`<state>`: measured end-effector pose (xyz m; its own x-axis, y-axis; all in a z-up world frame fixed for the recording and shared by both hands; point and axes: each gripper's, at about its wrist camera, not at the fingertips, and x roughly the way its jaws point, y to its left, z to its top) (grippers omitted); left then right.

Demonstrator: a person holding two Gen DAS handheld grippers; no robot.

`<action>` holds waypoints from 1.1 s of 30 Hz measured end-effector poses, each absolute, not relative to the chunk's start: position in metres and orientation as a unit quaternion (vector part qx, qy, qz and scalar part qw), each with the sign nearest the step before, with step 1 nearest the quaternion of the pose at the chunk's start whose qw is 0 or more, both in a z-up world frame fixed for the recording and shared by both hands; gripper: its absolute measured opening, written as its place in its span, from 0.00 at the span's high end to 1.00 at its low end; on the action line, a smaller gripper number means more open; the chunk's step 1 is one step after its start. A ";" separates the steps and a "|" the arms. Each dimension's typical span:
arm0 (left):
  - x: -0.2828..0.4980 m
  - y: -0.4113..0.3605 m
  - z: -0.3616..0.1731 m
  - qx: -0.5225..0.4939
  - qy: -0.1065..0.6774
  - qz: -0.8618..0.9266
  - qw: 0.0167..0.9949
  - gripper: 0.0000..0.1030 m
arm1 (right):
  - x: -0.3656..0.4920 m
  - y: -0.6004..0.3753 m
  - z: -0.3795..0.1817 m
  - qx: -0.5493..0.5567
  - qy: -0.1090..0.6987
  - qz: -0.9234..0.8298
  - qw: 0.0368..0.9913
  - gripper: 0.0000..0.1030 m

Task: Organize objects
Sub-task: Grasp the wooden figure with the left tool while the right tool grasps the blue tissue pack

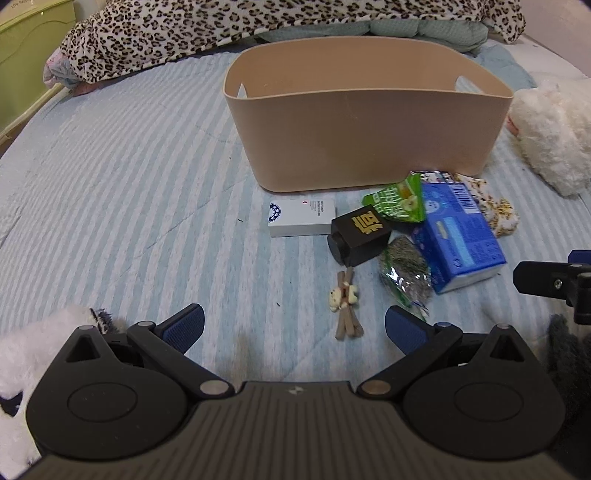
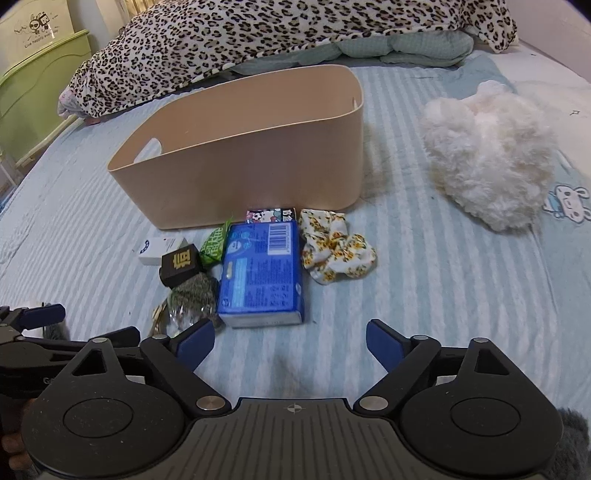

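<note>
A tan basket [image 1: 369,140] stands on the striped bed; it also shows in the right wrist view [image 2: 258,170]. In front of it lie a white box [image 1: 301,218], a black cube with gold lettering [image 1: 360,236], a green snack packet [image 1: 397,201], a blue tissue pack [image 1: 458,236] [image 2: 262,273], a clear grey-filled bag [image 1: 406,277], a small bear charm on sticks [image 1: 345,302] and a floral scrunchie [image 2: 334,249]. My left gripper [image 1: 295,326] is open and empty, just short of the charm. My right gripper [image 2: 290,345] is open and empty, just short of the tissue pack.
A white fluffy plush [image 2: 487,155] lies right of the basket. A leopard-print blanket [image 1: 258,26] is heaped behind it. A black-and-white plush [image 1: 22,354] sits by my left gripper. A green cabinet [image 2: 33,81] stands left of the bed.
</note>
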<state>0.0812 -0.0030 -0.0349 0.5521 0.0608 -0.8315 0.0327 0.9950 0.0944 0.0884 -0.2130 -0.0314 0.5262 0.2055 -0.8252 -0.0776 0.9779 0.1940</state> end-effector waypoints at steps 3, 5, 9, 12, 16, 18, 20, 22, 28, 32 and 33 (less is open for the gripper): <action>0.090 -0.002 -0.042 0.048 0.481 0.005 0.875 0.00 | 0.099 -0.208 -0.039 0.068 0.485 0.088 0.868 0.15; 0.096 -0.002 -0.048 0.048 0.487 0.001 0.872 0.00 | 0.106 -0.205 -0.043 0.069 0.488 0.093 0.865 0.16; 0.104 -0.003 -0.060 0.045 0.501 -0.003 0.864 0.00 | 0.118 -0.196 -0.053 0.070 0.497 0.103 0.859 0.17; 0.108 -0.002 -0.069 0.042 0.512 -0.007 0.858 0.00 | 0.126 -0.190 -0.060 0.068 0.505 0.108 0.854 0.18; 0.110 -0.001 -0.078 0.039 0.522 -0.004 0.852 0.20 | 0.135 -0.184 -0.071 0.063 0.518 0.106 0.846 0.23; 0.110 0.000 -0.081 0.031 0.527 -0.008 0.849 0.22 | 0.138 -0.182 -0.077 0.065 0.526 0.105 0.842 0.32; 0.108 -0.001 -0.080 0.032 0.522 -0.015 0.852 0.29 | 0.139 -0.180 -0.081 0.065 0.528 0.104 0.840 0.38; 0.108 -0.003 -0.079 0.033 0.519 -0.024 0.854 0.45 | 0.139 -0.178 -0.083 0.061 0.527 0.103 0.841 0.39; 0.100 -0.011 -0.073 0.031 0.517 -0.056 0.853 0.86 | 0.132 -0.179 -0.078 0.057 0.520 0.101 0.846 0.42; 0.094 -0.005 -0.068 0.016 0.517 -0.056 0.854 0.88 | 0.122 -0.185 -0.070 0.076 0.515 0.097 0.848 0.42; 0.092 -0.003 -0.065 0.014 0.515 -0.055 0.855 0.88 | 0.119 -0.188 -0.066 0.083 0.511 0.096 0.850 0.42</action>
<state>0.0924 -0.0029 -0.0651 0.4628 -0.0797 -0.8829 0.1085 0.9936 -0.0328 0.1191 -0.1876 -0.0659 0.4588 0.2484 -0.8531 -0.0777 0.9677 0.2400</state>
